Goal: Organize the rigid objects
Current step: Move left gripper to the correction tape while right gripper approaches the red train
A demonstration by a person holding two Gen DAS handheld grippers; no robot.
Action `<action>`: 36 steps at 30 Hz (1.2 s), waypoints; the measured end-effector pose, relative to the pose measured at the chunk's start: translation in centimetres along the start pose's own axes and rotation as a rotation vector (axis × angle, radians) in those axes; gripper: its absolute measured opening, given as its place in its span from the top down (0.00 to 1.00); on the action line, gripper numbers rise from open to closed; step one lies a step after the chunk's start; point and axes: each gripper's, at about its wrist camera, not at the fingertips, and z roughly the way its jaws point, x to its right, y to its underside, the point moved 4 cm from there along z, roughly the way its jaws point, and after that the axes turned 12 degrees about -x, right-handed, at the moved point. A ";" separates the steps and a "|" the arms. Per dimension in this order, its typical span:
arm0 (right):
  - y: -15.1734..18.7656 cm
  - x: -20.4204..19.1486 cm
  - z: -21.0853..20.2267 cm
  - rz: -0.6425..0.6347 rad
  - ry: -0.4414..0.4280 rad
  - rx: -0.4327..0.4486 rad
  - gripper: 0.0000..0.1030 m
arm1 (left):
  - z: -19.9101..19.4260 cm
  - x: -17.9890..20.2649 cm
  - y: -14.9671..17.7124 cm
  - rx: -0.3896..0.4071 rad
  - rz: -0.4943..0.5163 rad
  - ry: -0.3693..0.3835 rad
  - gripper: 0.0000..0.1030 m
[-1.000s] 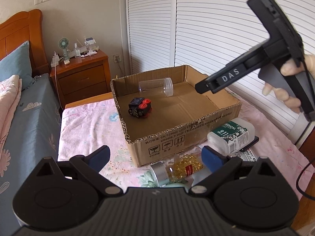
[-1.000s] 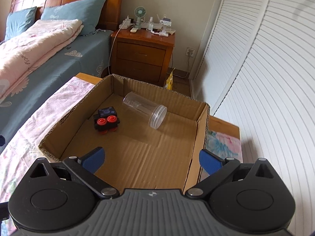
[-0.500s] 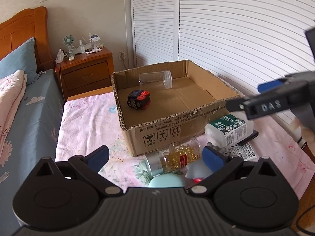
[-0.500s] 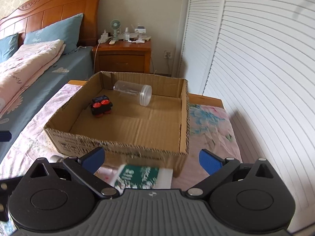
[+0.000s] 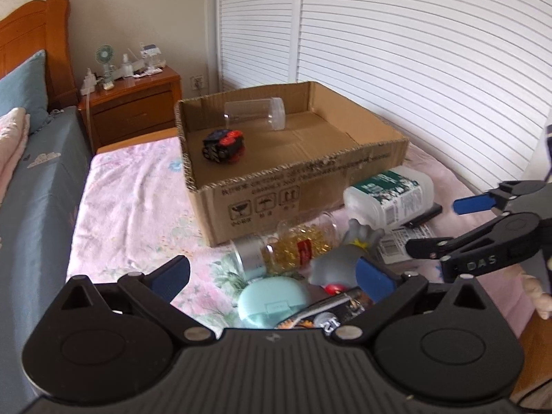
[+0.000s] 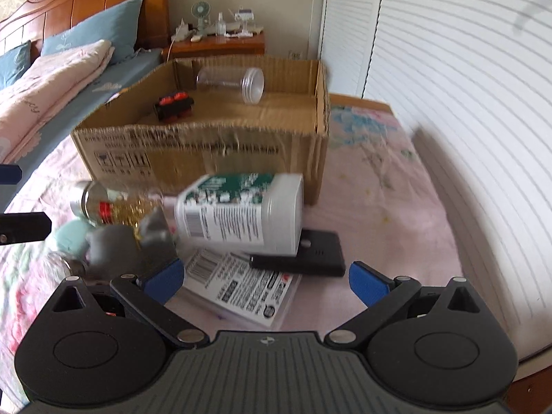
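Step in hand: we judge we are coming in over the loose pile to pick the next thing for the cardboard box (image 5: 303, 186).
Left claw (image 5: 272, 276): released, jaws wide, nothing between them; it hangs over the mint case (image 5: 272, 302) and the capsule bottle (image 5: 293, 245).
Right claw (image 6: 264, 281): released, jaws wide and empty, over the printed card (image 6: 241, 286) and the black remote (image 6: 303, 252).
How to do it well: we would take one thing per claw, closing across the narrow width; the white bottle (image 6: 241, 210) lies on its side on the remote, touching the box wall, so we should lift it straight up to leave the rest undisturbed.
Risk: round bottles may roll on the soft cloth (image 5: 134, 186).
In the box: one clear jar (image 5: 255, 114), one toy car (image 5: 224, 145).
Outside, just in front of the box: two bottles, one mint case, one grey figure (image 5: 348, 255), one remote, one card; a further dark packet near the camera is too hidden to name.
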 end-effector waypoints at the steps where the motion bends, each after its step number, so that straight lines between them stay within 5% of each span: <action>1: 0.2 0.0 0.3 -0.001 -0.001 -0.010 0.00 | 0.1 0.2 0.1 -0.004 0.009 0.011 0.01; 12: 1.6 -0.4 1.4 -0.045 -0.004 -0.055 0.00 | 0.9 0.1 2.7 -0.092 0.105 0.067 0.01; 22: 1.6 -6.0 -2.4 -0.216 -0.220 -0.040 0.00 | 2.5 -1.6 4.5 -0.148 0.117 0.075 0.01; 28: 1.3 -9.6 -0.3 -0.294 -0.177 -0.078 0.00 | 1.8 -3.0 5.9 -0.147 0.112 0.038 0.01; 36: 2.0 -9.5 0.8 -0.294 -0.126 -0.091 0.00 | 1.2 -4.4 6.3 -0.150 0.076 0.004 0.01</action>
